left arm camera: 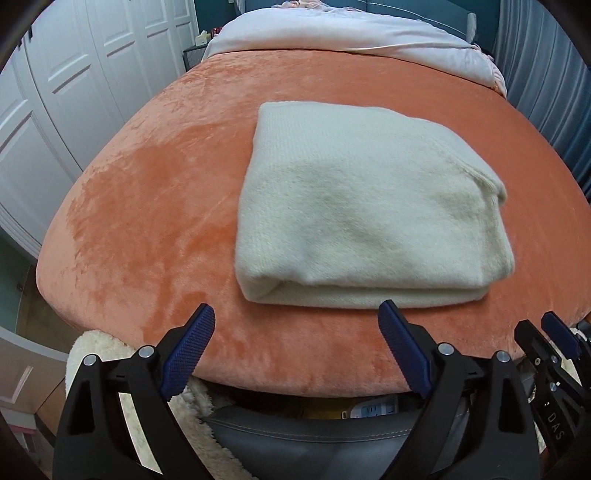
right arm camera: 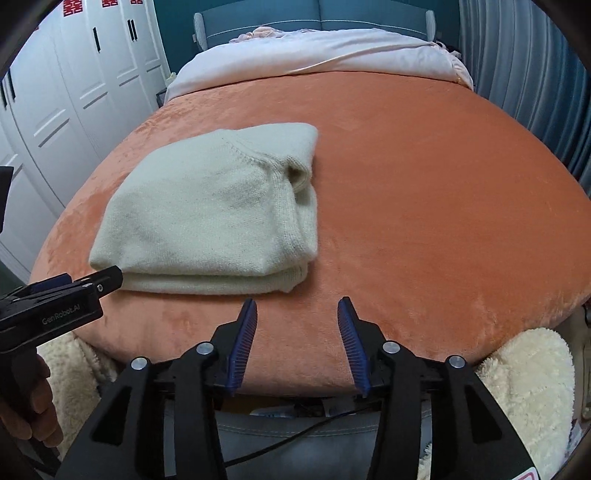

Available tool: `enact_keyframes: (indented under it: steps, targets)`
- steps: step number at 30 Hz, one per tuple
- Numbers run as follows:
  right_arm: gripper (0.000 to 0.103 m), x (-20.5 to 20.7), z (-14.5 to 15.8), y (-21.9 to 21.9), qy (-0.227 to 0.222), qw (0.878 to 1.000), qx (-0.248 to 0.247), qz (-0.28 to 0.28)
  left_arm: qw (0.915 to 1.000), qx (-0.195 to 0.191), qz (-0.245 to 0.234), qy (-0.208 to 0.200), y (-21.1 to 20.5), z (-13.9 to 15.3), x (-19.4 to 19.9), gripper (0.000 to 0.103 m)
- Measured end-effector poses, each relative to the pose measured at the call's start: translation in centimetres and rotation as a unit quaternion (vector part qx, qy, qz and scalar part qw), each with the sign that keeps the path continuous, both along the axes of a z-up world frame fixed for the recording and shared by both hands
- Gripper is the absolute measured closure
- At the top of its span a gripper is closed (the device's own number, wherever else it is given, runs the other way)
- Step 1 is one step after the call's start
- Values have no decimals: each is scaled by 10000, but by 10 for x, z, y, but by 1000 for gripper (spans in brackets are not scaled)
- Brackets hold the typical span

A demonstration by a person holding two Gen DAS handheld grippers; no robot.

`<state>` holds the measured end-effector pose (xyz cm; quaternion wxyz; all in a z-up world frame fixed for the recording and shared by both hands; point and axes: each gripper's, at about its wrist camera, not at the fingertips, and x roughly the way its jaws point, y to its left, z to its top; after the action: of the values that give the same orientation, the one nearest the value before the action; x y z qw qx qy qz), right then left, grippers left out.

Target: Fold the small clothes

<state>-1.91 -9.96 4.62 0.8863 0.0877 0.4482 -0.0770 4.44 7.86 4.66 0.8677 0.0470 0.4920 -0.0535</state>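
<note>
Large bed (left arm camera: 155,206) under a plush orange blanket, running off toward 12 o'clock; far end covered by a pale pink quilt (left arm camera: 332,33), near edge cut by the bottom of both views. White panelled wardrobe doors (left arm camera: 55,85) at 9 to 10 o'clock, bent by the fisheye, tops cropped. Blue-grey pleated curtain (right arm camera: 524,66) at 2 o'clock, seen only as a strip. Teal headboard (right arm camera: 317,18) at 12 o'clock, mostly hidden behind the quilt. Below the bed edge, at 6 o'clock, grey fabric and a black cable, too dark and cramped to identify. Fluffy cream fleece (right arm camera: 528,380) at 4 o'clock in the right wrist view, partly cropped.

Cream knitted sweater folded into a thick rectangular bundle (left arm camera: 362,206), lying flat on the orange blanket near the bed's near edge; at the centre of the left wrist view, at 10 o'clock from centre in the right wrist view. Stacked layers visible along the near edge, rolled ribbed hem at the right side; inner folds hidden.

Left gripper (left arm camera: 295,354) held just short of the bundle, blue-padded fingers spread wide, holding nothing; also entering the right wrist view at 8 o'clock (right arm camera: 79,282), tip touching or overlapping the bundle's corner, cannot tell which. Right gripper (right arm camera: 297,343) over bare blanket, fingers parted, empty; edge-on at 4 o'clock in the left view.
</note>
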Motion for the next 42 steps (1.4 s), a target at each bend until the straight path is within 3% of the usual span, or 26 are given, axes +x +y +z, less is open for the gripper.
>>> enact_keyframes:
  steps: [2,8,24,42]
  targets:
    - [47,-4,-3,-5,-25,9999,-35,-97,10000,72,-48,-38,-6,-4,-4,15]
    - [39,-16,-12,-8,-184,9993,-180,-277,9994,246,-140,-217,-17,-18,-19,15]
    - [37,-22,-37,13,-161,9991,-304,-267,9977,269,113,-607,-13,-36,-38,14]
    - [36,-25,-42,17,-194,9989,-300,-312,9946,516,-154,-884,-29,-36,-51,14]
